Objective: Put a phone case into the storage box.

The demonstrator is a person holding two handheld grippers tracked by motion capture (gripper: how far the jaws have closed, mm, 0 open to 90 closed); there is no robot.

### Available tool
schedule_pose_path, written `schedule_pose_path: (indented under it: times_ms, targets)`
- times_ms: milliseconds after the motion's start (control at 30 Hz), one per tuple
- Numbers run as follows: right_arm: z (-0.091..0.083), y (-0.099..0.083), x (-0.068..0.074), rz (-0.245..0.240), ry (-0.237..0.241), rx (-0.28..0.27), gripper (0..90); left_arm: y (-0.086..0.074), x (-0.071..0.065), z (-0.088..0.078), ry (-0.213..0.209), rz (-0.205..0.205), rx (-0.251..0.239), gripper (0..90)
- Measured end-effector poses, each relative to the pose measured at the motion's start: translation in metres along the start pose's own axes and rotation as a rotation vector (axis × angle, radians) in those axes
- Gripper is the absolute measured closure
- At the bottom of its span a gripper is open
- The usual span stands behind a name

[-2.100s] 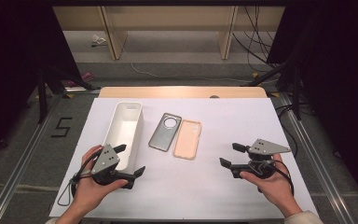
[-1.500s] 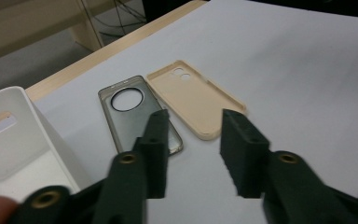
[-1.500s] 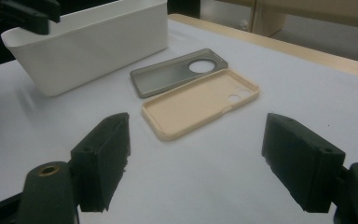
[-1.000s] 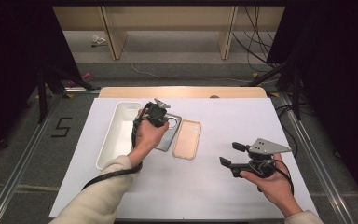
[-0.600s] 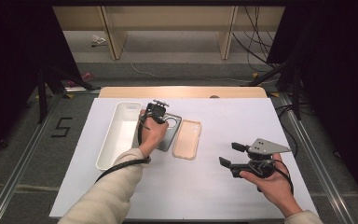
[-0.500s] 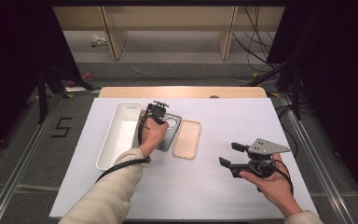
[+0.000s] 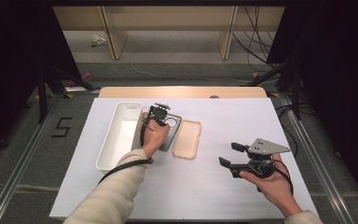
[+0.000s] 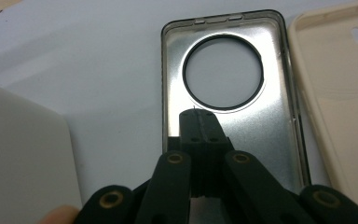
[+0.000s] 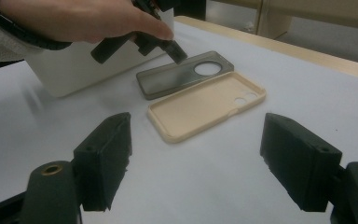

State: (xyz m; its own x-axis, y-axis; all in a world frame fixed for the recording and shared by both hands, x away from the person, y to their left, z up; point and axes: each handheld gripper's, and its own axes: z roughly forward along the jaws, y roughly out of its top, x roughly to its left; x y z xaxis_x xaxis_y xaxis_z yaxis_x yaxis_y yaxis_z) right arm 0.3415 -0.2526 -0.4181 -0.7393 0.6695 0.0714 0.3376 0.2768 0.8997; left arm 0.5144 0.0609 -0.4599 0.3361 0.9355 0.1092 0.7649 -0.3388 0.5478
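Left gripper view: closed left tongs [image 8: 199, 116] hover over the dark translucent phone case [image 8: 270, 140], nothing gripped; right tongs [image 9: 196, 158] wait wide open, empty.

A white sheet-covered table [image 7: 200, 186] with a light wooden far edge [image 7: 182, 92] stands on grey carpet floor [image 7: 23, 154] marked with a black number five [image 7: 61, 127]. Beyond stand pale wooden shelf legs [image 7: 112, 32], loose black cables [image 7: 256, 42] and dark black curtains [image 7: 14, 56] at both sides.
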Motion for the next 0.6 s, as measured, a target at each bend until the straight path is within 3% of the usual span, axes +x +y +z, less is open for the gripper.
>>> schedule_pose_path:
  times_ms: [333, 600]
  targets:
    - [0.0001, -0.0002, -0.0002, 0.001, 0.003, 0.000, 25.8, -0.0042, 0.0014, 0.0070, 0.022, -0.064, 0.005, 90.0]
    - [0.0010, -0.0003, 0.0000, 0.002, 0.007, 0.000, 26.0, -0.0075, 0.0041, 0.0096, 0.028, -0.141, -0.002, 90.0]
